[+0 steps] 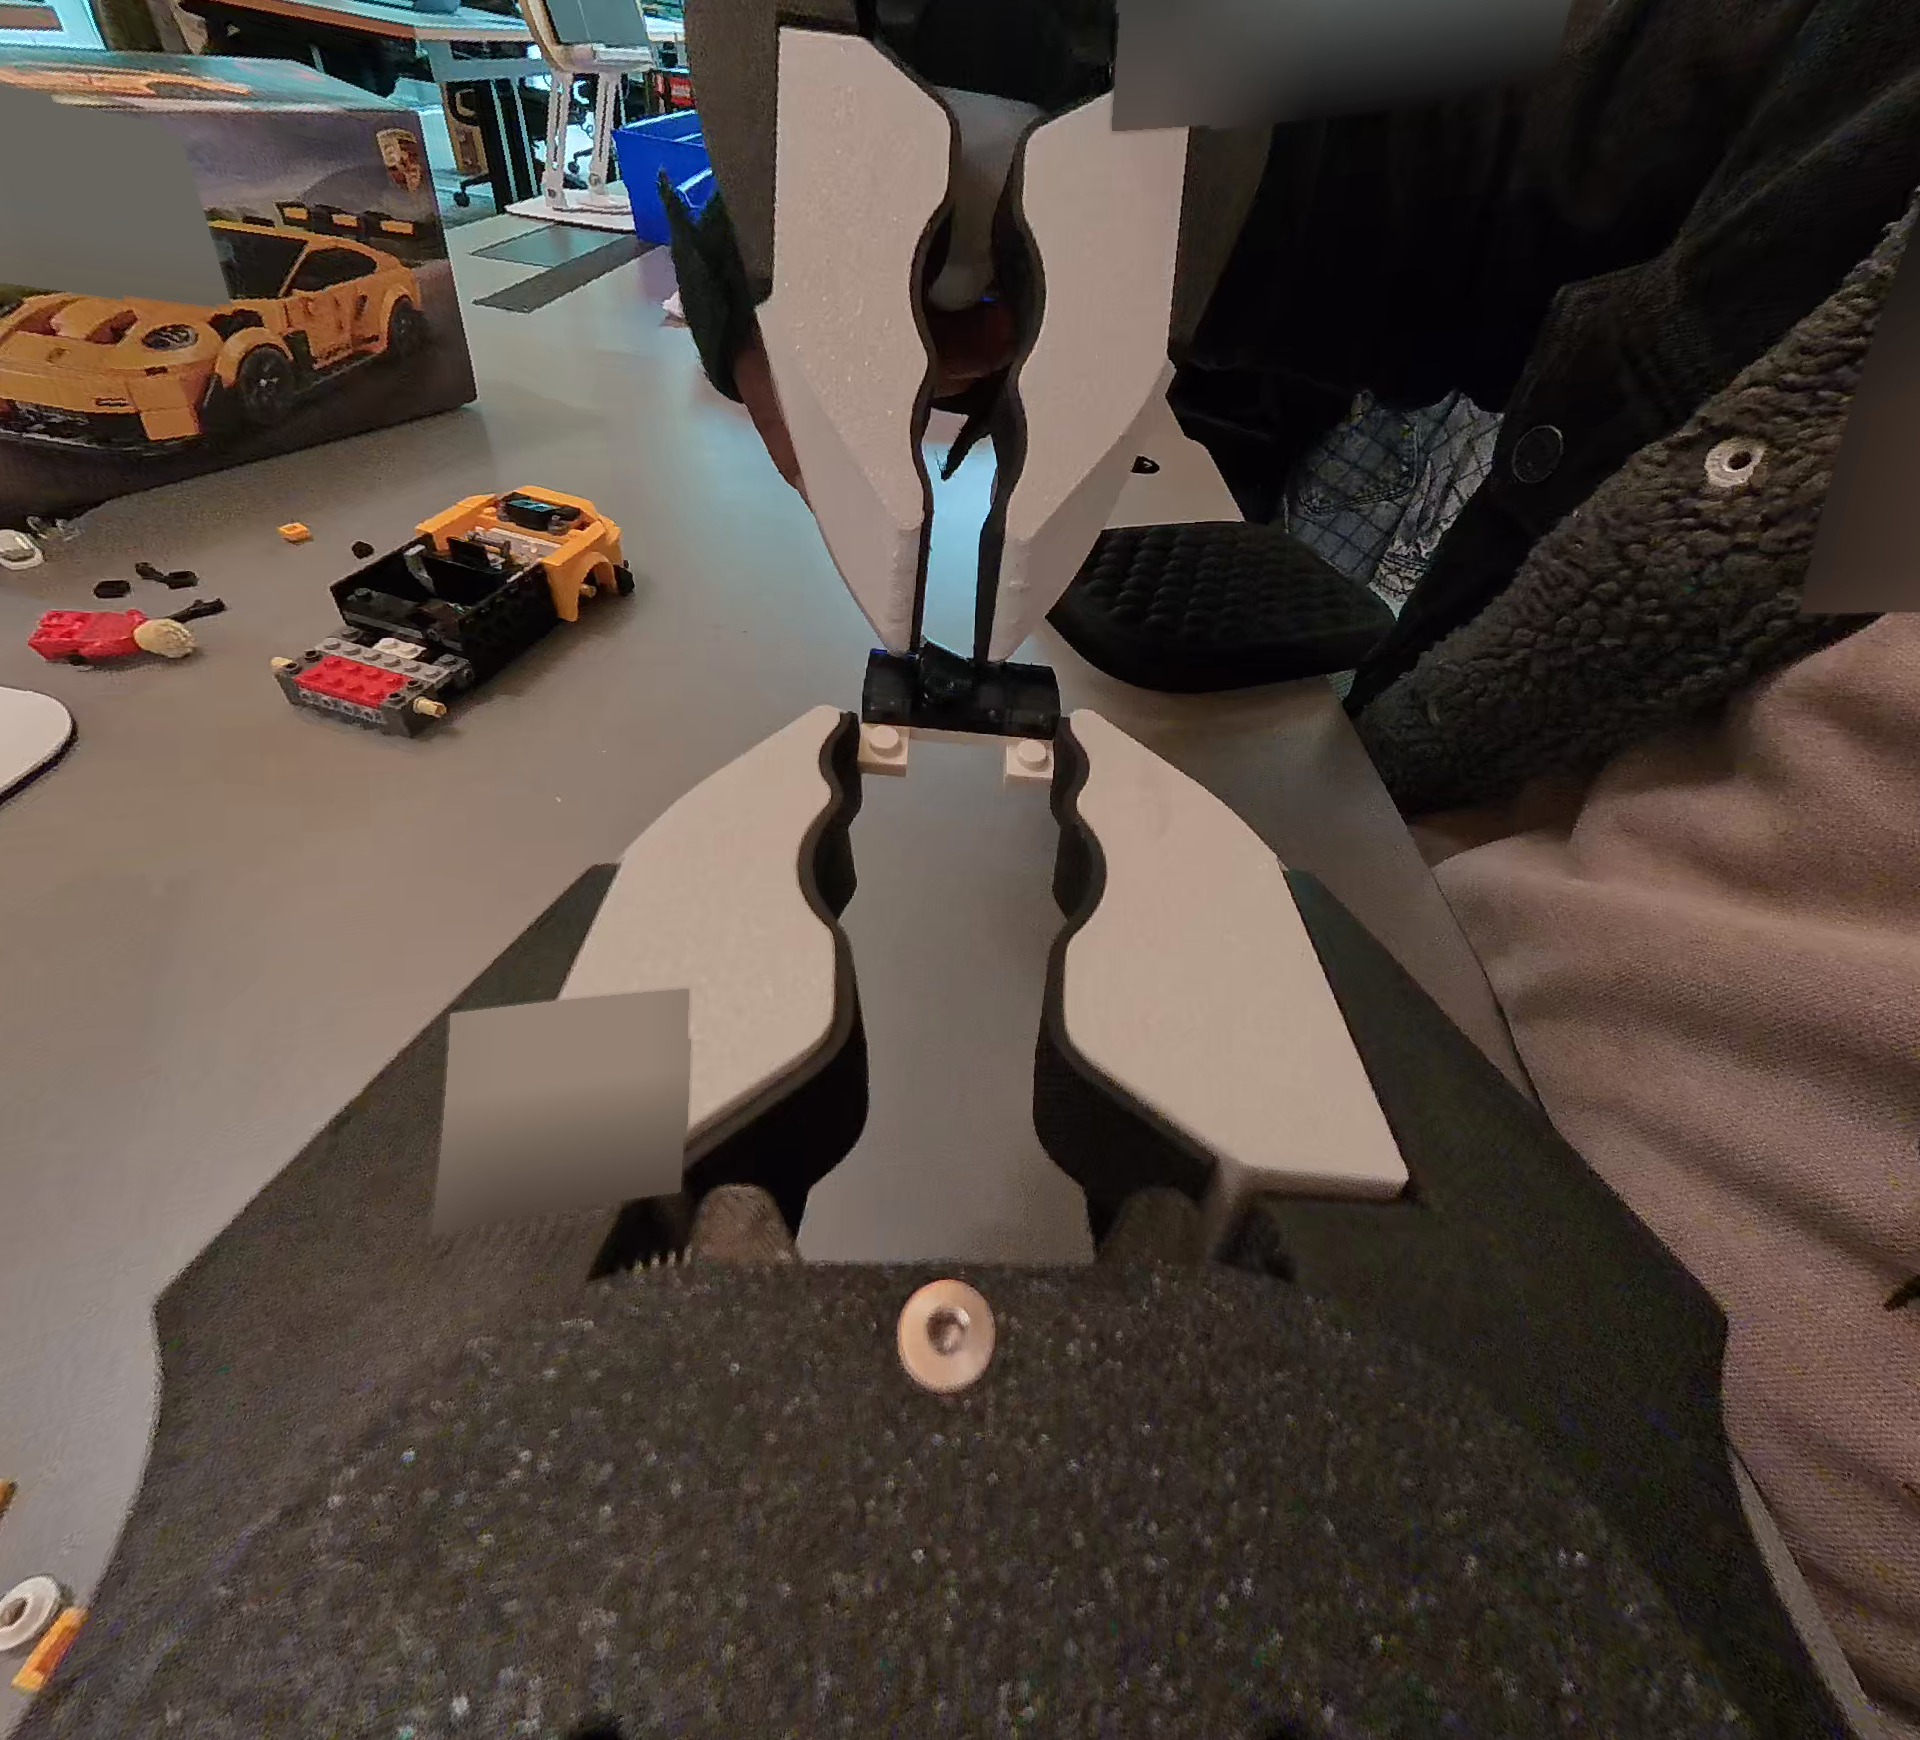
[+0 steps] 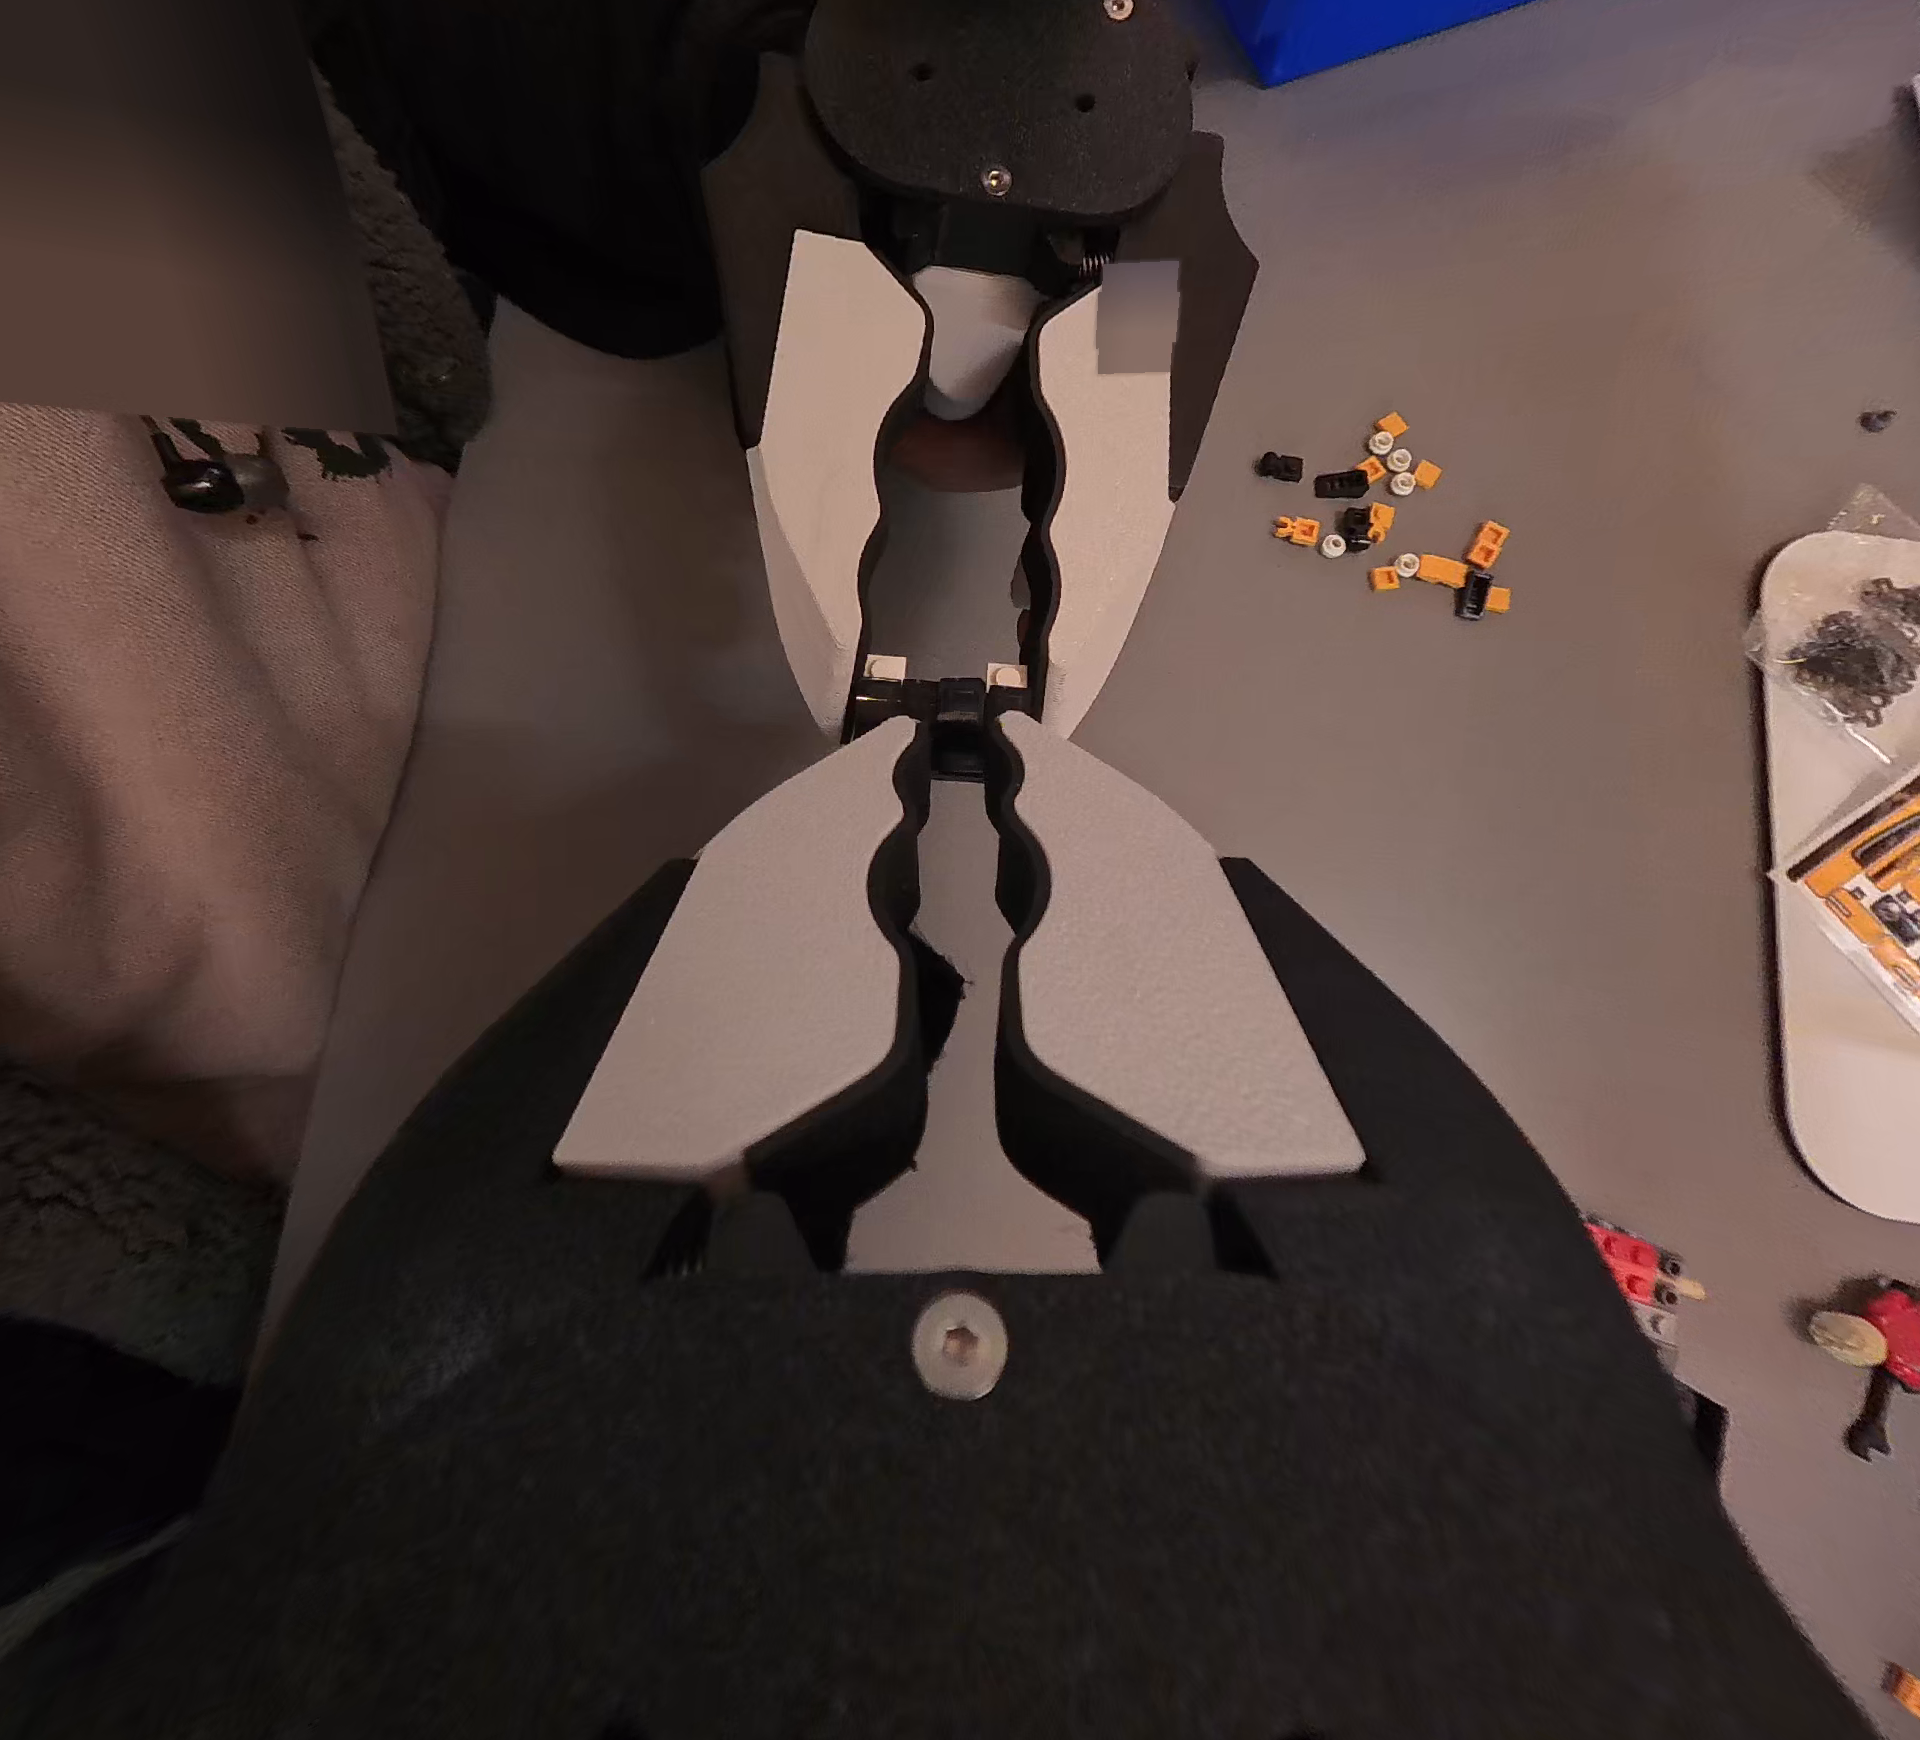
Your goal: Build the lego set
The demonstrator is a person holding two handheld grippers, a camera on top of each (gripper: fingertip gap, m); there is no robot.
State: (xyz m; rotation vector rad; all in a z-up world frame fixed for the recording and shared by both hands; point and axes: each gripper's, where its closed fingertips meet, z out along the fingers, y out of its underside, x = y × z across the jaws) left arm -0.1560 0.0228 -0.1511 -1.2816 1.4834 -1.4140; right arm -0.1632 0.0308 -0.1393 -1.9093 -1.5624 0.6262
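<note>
A small black sub-assembly (image 1: pixel 958 691) w/ two white studs was held above the grey surface (image 1: pixel 312 859) at 12 o'clock of the left claw (image 1: pixel 958 750), half-open around its ends. The right claw (image 2: pixel 954 740) was pinched nearly closed on a black piece (image 2: pixel 956 703) atop it. Judged step: pressing that piece on; next needs firm, square push. The part-built car (image 1: pixel 468 610) lay at 10 o'clock.

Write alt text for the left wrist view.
Two grippers meet tip to tip over a grey table: the left gripper holds a small black lego assembly by its ends, while the right gripper pinches its middle from the far side. To the left sit a half-built yellow and black lego car and its box.
</note>
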